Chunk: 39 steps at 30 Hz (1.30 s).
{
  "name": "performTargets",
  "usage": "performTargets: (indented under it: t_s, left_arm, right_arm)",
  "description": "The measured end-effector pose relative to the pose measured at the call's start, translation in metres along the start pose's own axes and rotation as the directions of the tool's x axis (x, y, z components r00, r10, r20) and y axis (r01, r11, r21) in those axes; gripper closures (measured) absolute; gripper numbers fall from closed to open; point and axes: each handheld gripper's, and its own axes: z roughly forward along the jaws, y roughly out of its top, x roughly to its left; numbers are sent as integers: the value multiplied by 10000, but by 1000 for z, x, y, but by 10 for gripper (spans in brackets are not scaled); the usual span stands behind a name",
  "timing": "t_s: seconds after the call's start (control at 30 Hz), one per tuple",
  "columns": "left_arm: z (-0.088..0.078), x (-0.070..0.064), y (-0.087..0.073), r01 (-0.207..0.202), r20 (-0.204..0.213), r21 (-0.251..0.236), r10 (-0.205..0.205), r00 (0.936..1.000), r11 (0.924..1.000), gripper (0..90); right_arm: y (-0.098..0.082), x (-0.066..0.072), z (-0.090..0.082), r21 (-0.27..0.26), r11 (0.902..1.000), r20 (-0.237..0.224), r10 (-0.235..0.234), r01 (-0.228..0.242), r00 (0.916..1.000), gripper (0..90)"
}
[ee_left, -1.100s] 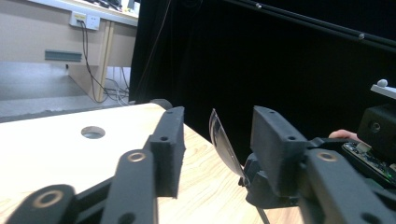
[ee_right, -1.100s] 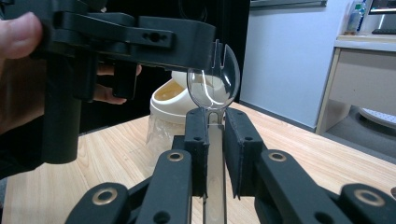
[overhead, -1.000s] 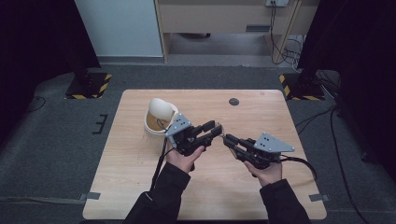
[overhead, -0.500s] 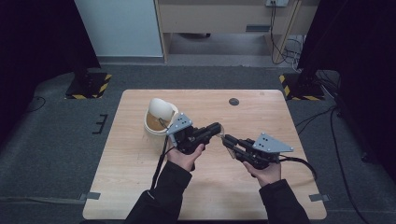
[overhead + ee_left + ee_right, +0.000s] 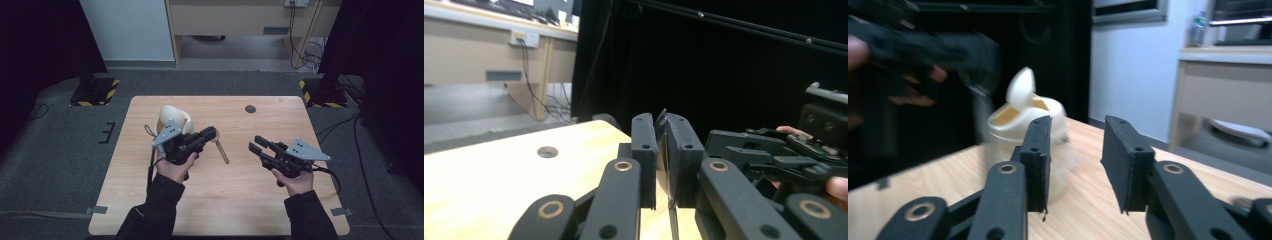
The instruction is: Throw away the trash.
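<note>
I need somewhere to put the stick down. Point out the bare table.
Free: the near table between the forearms, the right side beyond the right gripper, and the far edge around the round hole. Crowded: the left, where the bin, left gripper and stick bunch together.

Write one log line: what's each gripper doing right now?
left gripper: shut on stick | right gripper: open, holds nothing | bin: on table

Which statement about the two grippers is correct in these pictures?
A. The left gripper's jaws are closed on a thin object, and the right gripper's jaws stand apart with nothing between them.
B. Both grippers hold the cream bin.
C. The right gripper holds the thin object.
A: in the left gripper view, the left gripper pinches a thin object; in the right gripper view, the right gripper shows a bare gap.
</note>
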Motion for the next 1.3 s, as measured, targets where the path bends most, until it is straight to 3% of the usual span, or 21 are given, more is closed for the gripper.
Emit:
performTargets:
  t_s: [0.2, 0.33, 0.47, 0.6, 0.8, 0.83, 0.87, 0.97, 1.03, 1.2, 1.3]
  left_arm:
    - [-44, 21, 11, -215, -759, -543, 174, 9970, 9983, 832]
    - [-67, 36, 14, -218, -1206, -719, 130, 9926, 9972, 832]
    - [-82, 48, 16, -85, -1555, -1149, -96, 9878, 9933, 833]
    - [-89, 56, 21, -310, -1932, -1318, 49, 9811, 9908, 833]
    - [-88, 63, 26, -764, -2459, -1493, 378, 9686, 9858, 833]
    - [-88, 65, 26, -849, -2523, -1412, 470, 9665, 9863, 833]
    - [-86, 66, 26, -886, -2600, -1410, 495, 9643, 9860, 833]
    - [-85, 72, 24, -994, -2766, -1279, 608, 9591, 9868, 832]
    - [-85, 76, 23, -986, -2877, -1249, 591, 9559, 9873, 832]
    - [-86, 87, 20, -1021, -3179, -1190, 596, 9463, 9876, 832]
    - [-86, 94, 18, -1036, -3366, -1142, 596, 9397, 9880, 833]
  right_arm:
    - [-22, -20, -8, 1200, 9927, 1219, 4, -152, 9925, 522]
    - [-44, -33, -12, 2411, 9700, 1901, -164, -305, 9816, 468]
    - [-59, -45, -15, 2797, 9556, 2468, 219, -929, 9688, 379]
    - [-72, -53, -15, 3202, 9369, 2850, 458, -1401, 9574, 297]
    - [-90, -64, -15, 3808, 9095, 3242, 374, -1666, 9453, 247]
    - [-96, -68, -15, 3959, 8998, 3438, 399, -1834, 9382, 243]
    - [-96, -68, -15, 3959, 8998, 3438, 399, -1834, 9382, 243]
    - [-104, -72, -14, 4426, 8733, 3712, 281, -2034, 9281, 229]
    - [-108, -74, -15, 4580, 8638, 3811, 226, -2100, 9243, 223]
    - [-113, -78, -14, 4963, 8441, 3823, -29, -2027, 9240, 202]
    - [-115, -80, -14, 5076, 8385, 3774, -96, -1982, 9260, 195]
